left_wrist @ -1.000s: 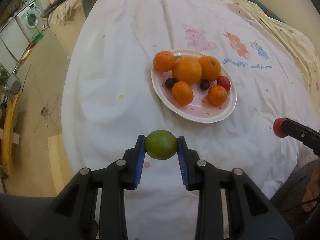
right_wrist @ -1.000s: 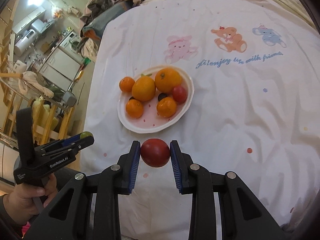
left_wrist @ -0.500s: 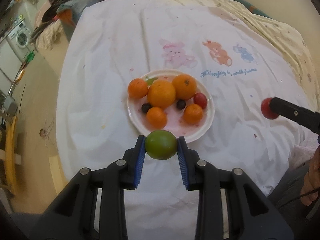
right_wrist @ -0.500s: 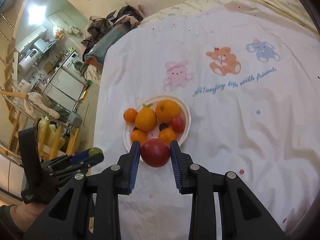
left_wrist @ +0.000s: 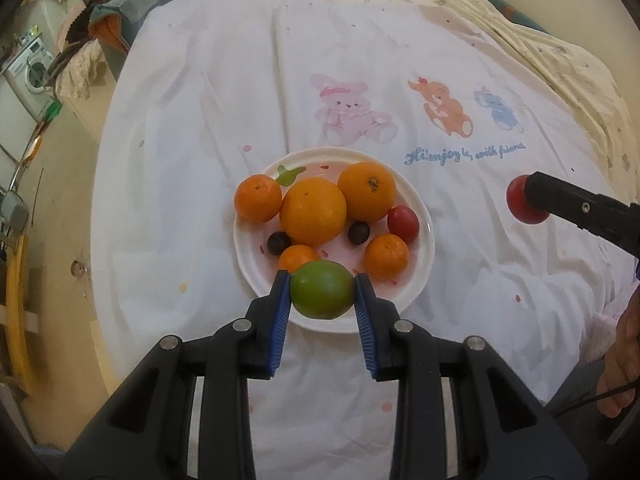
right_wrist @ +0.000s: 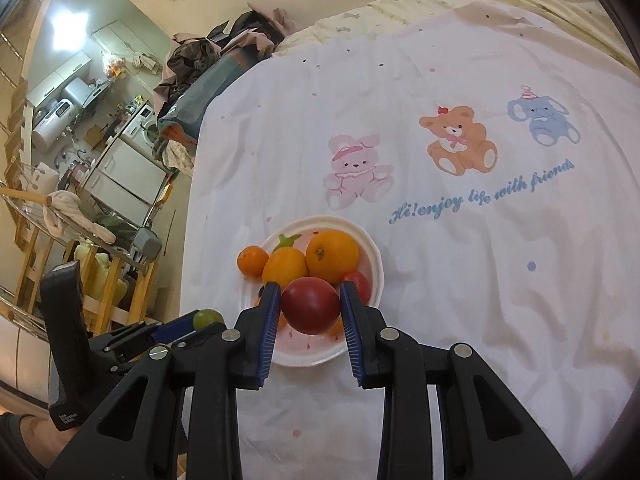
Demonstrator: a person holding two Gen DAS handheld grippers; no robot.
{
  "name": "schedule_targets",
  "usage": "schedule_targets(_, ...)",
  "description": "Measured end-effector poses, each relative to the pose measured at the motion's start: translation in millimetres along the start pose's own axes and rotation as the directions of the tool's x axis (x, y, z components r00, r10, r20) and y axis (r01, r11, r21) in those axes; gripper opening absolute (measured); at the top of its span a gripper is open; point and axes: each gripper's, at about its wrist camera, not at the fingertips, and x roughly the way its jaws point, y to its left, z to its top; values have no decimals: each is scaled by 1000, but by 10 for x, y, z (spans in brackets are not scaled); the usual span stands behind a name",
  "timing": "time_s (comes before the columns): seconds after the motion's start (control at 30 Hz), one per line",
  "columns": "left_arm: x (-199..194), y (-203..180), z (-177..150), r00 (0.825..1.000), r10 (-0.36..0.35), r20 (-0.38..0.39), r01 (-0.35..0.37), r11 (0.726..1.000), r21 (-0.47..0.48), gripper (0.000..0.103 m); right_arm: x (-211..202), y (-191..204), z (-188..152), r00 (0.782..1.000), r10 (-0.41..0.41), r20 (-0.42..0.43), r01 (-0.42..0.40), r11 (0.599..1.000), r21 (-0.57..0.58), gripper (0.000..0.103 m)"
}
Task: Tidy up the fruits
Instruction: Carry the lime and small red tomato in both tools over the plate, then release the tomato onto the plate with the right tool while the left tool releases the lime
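Note:
A white plate (left_wrist: 424,240) sits on the white printed cloth, also in the right wrist view (right_wrist: 374,256). It holds several oranges (left_wrist: 313,216), a small red tomato (left_wrist: 403,223) and two dark grapes (left_wrist: 358,233). My left gripper (left_wrist: 322,295) is shut on a green fruit (left_wrist: 322,295), held above the plate's near edge. My right gripper (right_wrist: 310,305) is shut on a red tomato (right_wrist: 310,305), held above the plate. The red tomato also shows in the left wrist view (left_wrist: 522,204), right of the plate. The green fruit also shows in the right wrist view (right_wrist: 207,318).
The cloth (left_wrist: 360,80) has printed bunny, bear and elephant figures beyond the plate. Its left edge drops to the floor, with clothes (right_wrist: 208,56), a washing machine (left_wrist: 32,72) and a wooden rack (right_wrist: 36,248) beyond. A cream blanket (left_wrist: 560,60) lies at the back right.
Both grippers have risen and pulled back, so the plate looks smaller and lower in both views. Each fruit now overlaps the plate. Both grips are unchanged.

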Motion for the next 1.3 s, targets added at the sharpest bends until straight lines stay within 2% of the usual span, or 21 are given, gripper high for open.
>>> schedule_targets(0.2,171,88,52,999,-33,-13,33,999,-34,28,253,-30,124,999,10,-30,-10,1000,-2,32)
schedule_targets(0.4,380,180,24,995,-69,-74,62,994,-93,28,561,-44,199,996,18,-83,-20,999,-28,32)
schedule_targets(0.83,557,225,-2,984,-106,-141,86,986,-139,28,1063,-79,53,969,122,-217,-117,992,36,33)
schedule_targets(1.0,557,212,1,984,-105,-145,86,988,-128,28,1138,-116,55,963,158,-220,-145,987,75,36)
schedule_targets(1.03,560,213,-2,984,-106,-146,87,988,-128,28,1139,-127,53,962,160,-219,-145,986,82,37)
schedule_targets(1.1,577,211,-8,983,-106,-151,87,988,-128,28,1131,-141,53,966,143,-215,-127,988,83,51)
schedule_targets(1.23,628,194,-29,982,-99,-162,79,989,-128,28,1029,-139,85,975,117,-188,-107,992,65,54)
schedule_targets(1.3,658,168,-38,980,-102,-169,81,989,-127,28,963,-161,117,981,99,-165,-90,994,62,60)
